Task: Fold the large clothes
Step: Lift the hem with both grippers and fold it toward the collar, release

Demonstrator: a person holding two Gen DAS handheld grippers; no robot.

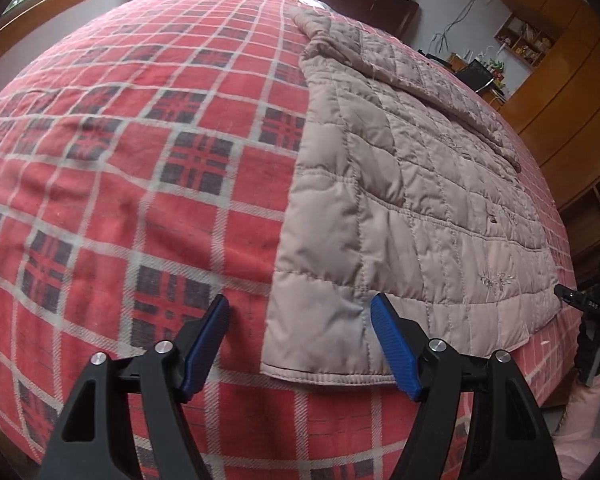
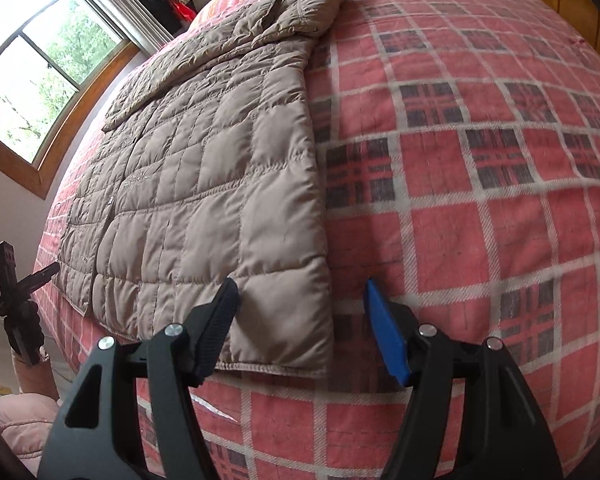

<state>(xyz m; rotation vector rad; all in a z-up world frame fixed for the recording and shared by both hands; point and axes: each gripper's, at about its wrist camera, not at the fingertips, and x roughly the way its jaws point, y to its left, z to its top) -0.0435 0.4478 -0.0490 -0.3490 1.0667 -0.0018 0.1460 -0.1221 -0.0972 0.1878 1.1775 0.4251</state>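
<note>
Quilted beige jacket (image 1: 412, 216) flat on plaid bed (image 1: 140, 160), hem near edge. Left gripper (image 1: 300, 340) and right gripper (image 2: 300, 328) spread wide, holding nothing (corners straddled). Risk: slick padding slips, or blanket gets pinched too.

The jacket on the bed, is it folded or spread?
Partly folded: the jacket lies flat on the bed, sides and sleeve turned in, full length.

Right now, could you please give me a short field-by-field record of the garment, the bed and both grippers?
garment: beige quilted jacket, lying flat, one sleeve folded across it
surface: bed with red plaid blanket
left gripper: jaws open, at the jacket's near hem corner
right gripper: jaws open, at the other near hem corner
grasp: neither gripper is closed on the fabric
background: window, wooden cabinets
</note>
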